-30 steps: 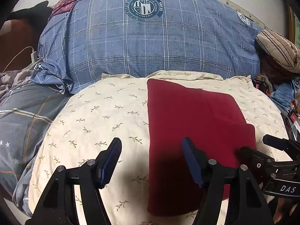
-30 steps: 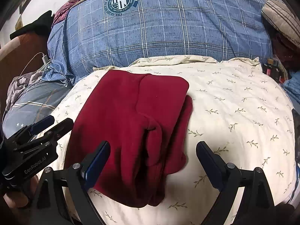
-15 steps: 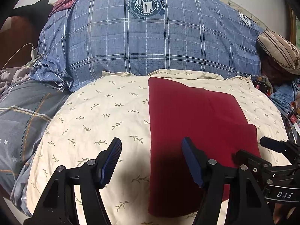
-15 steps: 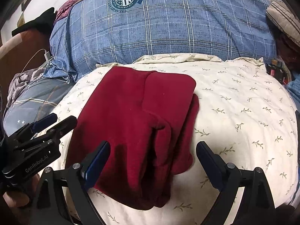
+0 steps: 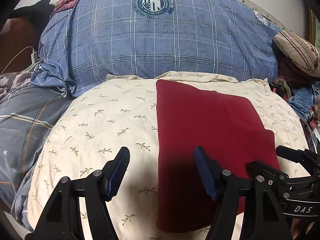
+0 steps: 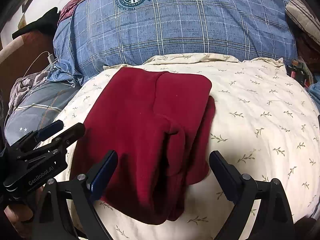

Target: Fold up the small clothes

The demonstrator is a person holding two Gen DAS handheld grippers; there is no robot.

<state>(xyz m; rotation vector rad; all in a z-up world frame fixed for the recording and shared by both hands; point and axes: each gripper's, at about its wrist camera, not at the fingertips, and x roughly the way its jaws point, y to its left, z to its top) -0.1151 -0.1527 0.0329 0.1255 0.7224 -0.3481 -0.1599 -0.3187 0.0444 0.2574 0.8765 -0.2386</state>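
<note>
Black, blue-padded jaws of the left gripper (image 5: 161, 172) stand apart above the folded red garment's (image 5: 210, 136) left edge; the right gripper (image 6: 163, 172) gapes over its near end, gripping nothing. Beneath lies a cream leaf-print pillow (image 6: 260, 108), with a blue plaid pillow (image 5: 160, 40) behind.

A cream leaf-print pillow (image 5: 104, 124) lies near. Behind it sits a blue plaid pillow (image 5: 160, 46) with a round emblem (image 5: 154, 3). A striped cushion (image 5: 296, 53) is far right, a white charger (image 5: 33, 56) far left.
</note>
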